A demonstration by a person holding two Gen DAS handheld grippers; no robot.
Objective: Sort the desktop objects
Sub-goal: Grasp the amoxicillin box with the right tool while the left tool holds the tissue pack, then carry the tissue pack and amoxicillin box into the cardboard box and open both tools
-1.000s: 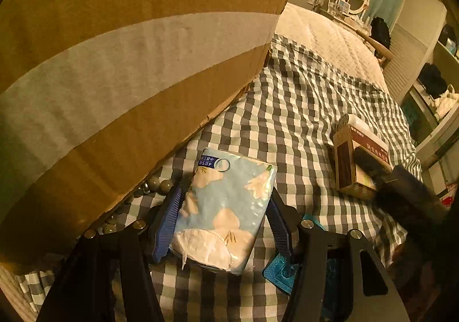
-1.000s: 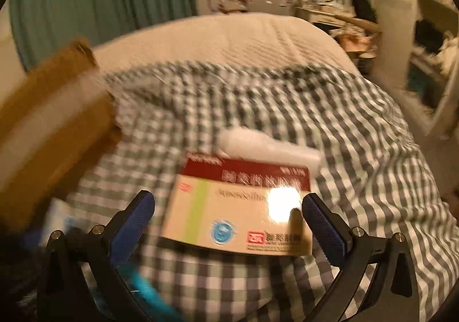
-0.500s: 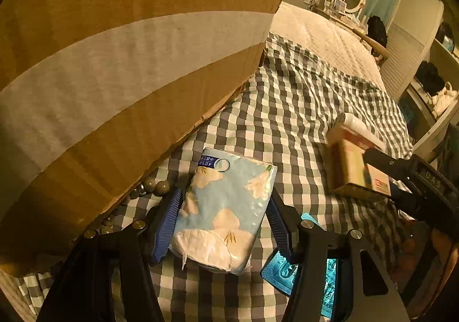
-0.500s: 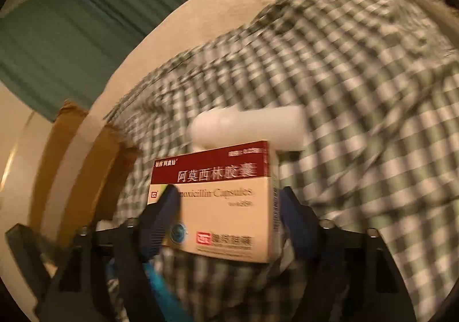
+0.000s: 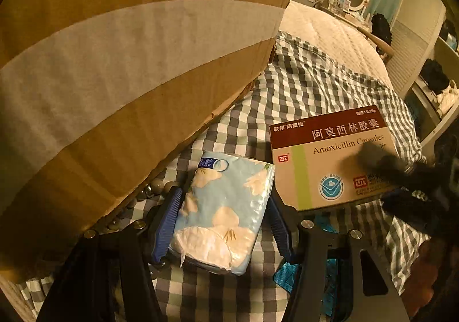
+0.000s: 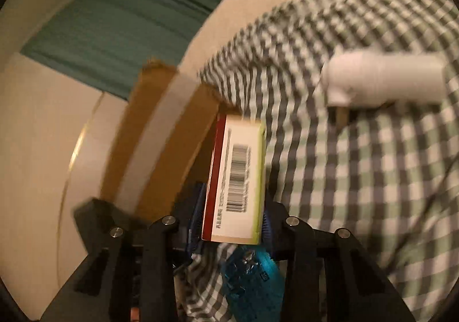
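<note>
My left gripper (image 5: pixel 221 224) is shut on a light blue tissue pack (image 5: pixel 226 207) with white flowers, held low over the checked cloth (image 5: pixel 315 86). To its right, an amoxicillin box (image 5: pixel 330 158) with a dark red band hangs in the air, with my blurred right gripper (image 5: pixel 401 175) on its right side. In the right wrist view, the right gripper (image 6: pixel 233 221) is shut on that box (image 6: pixel 235 178), whose barcode side faces the camera. A big cardboard box (image 5: pixel 114 63) with a white tape strip fills the left, also seen as the cardboard box (image 6: pixel 160 135).
A white bottle (image 6: pixel 384 81) lies on the checked cloth (image 6: pixel 358 178) at the right. Blue blister packs (image 5: pixel 289 276) lie under the grippers, and a blue pack (image 6: pixel 249 273) shows below the box. Grey beads (image 5: pixel 155 187) rest against the carton's base. Shelves and a mirror stand far right.
My right gripper has lifted the amoxicillin box off the cloth, turned it and carried it left toward the tissue pack and the carton. The left gripper has stayed put with the tissue pack.
</note>
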